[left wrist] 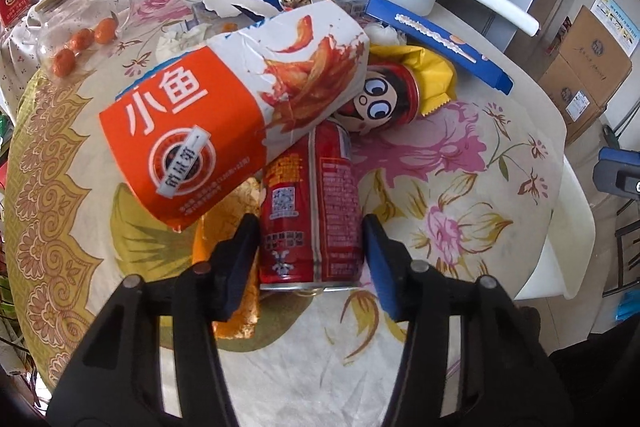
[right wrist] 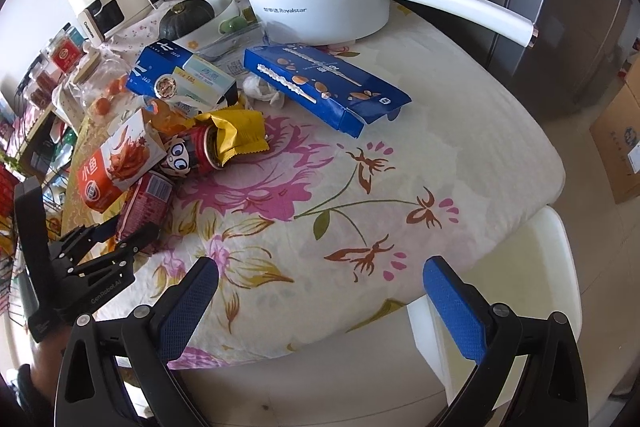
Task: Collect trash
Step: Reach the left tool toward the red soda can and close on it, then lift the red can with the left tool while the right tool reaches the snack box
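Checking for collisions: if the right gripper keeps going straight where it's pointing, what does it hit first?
Probably the flowered tablecloth near the table's edge. The right gripper is open, nothing between its fingers; the trash pile sits off to its left. Depth is uncertain.

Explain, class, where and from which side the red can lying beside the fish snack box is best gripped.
Grip the red can across its round body near the open bottom end, coming from above as the left gripper does. It lies on its side, its curved flanks free; its far end sits under the fish snack box.

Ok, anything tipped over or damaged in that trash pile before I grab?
Yes. Both red cans lie on their sides: the red can between the left gripper fingers, and the cartoon-face can behind it. The orange fish-snack box leans crumpled across them.
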Action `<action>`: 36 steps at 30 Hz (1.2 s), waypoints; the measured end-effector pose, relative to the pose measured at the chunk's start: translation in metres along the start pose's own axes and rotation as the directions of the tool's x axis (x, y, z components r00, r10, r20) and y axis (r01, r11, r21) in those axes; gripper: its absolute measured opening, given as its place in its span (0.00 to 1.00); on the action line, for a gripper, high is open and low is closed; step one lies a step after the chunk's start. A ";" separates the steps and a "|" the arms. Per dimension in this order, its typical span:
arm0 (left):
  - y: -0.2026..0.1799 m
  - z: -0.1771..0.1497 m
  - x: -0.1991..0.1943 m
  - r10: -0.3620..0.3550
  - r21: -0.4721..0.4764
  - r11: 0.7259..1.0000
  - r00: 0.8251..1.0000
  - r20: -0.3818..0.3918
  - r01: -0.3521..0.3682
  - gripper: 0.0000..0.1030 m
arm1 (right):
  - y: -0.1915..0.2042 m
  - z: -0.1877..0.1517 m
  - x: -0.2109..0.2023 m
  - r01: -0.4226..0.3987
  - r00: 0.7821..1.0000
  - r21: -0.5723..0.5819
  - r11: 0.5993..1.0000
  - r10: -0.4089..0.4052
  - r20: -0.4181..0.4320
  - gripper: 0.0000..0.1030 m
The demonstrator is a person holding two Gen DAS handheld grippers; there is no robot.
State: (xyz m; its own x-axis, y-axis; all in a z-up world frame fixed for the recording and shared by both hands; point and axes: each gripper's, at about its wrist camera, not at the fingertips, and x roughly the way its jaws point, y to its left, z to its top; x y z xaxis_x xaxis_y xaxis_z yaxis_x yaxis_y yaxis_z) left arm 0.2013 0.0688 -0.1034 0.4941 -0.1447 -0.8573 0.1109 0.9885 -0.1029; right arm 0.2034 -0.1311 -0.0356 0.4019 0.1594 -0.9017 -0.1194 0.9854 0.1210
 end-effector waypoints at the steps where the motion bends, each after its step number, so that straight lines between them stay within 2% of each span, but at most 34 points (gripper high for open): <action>1: 0.000 -0.001 -0.002 -0.004 -0.002 1.000 1.000 0.001 0.004 0.53 | 0.001 -0.001 -0.001 0.006 1.000 -0.005 1.000 -0.006 0.003 1.00; 8: -0.004 -0.019 -0.031 -0.018 -0.022 1.000 1.000 0.024 0.018 0.53 | 0.005 -0.006 -0.003 0.029 1.000 -0.023 0.999 -0.028 0.011 1.00; 11: -0.005 -0.030 -0.045 -0.045 -0.034 0.998 0.998 0.037 0.046 0.53 | 0.010 -0.008 -0.002 0.029 1.000 -0.030 0.999 -0.029 0.008 1.00; 15: -0.008 -0.046 -0.061 -0.031 0.001 1.000 0.998 0.058 0.031 0.53 | 0.015 -0.010 0.000 0.022 1.000 -0.030 0.999 -0.021 0.004 1.00; 20: 0.005 -0.063 -0.075 -0.015 -0.014 1.000 0.997 0.069 0.016 0.52 | 0.021 -0.014 0.001 0.009 1.000 -0.031 0.999 -0.009 0.001 1.00; 25: 0.027 -0.083 -0.073 -0.044 -0.069 0.997 0.999 -0.013 0.043 0.52 | 0.024 -0.018 0.000 0.013 1.000 -0.036 0.999 -0.013 0.000 1.00; 29: 0.028 -0.089 -0.064 -0.064 -0.063 0.996 0.995 -0.075 0.059 0.54 | 0.026 -0.019 0.000 0.017 1.000 -0.038 0.999 -0.017 0.003 1.00; 31: 0.023 -0.086 -0.061 -0.068 -0.053 0.997 0.994 -0.090 0.064 0.65 | 0.027 -0.020 0.000 0.016 1.000 -0.040 0.999 -0.016 0.002 1.00; 32: 0.020 -0.083 -0.059 -0.065 -0.049 0.997 0.994 -0.093 0.060 0.67 | 0.028 -0.020 0.001 0.015 1.000 -0.041 0.999 -0.015 0.000 1.00; 36: 0.017 -0.075 -0.047 -0.048 -0.045 0.998 0.991 -0.122 0.043 0.68 | 0.031 -0.024 0.003 0.023 1.000 -0.061 0.998 -0.023 -0.009 1.00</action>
State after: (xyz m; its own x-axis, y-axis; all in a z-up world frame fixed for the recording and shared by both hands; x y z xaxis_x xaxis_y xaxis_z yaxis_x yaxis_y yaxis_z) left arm 0.1151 0.0953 -0.1028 0.3794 -0.1853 -0.9065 0.0929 0.9824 -0.1620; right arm 0.1797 -0.1014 -0.0448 0.3968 0.1358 -0.9078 -0.1653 0.9834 0.0749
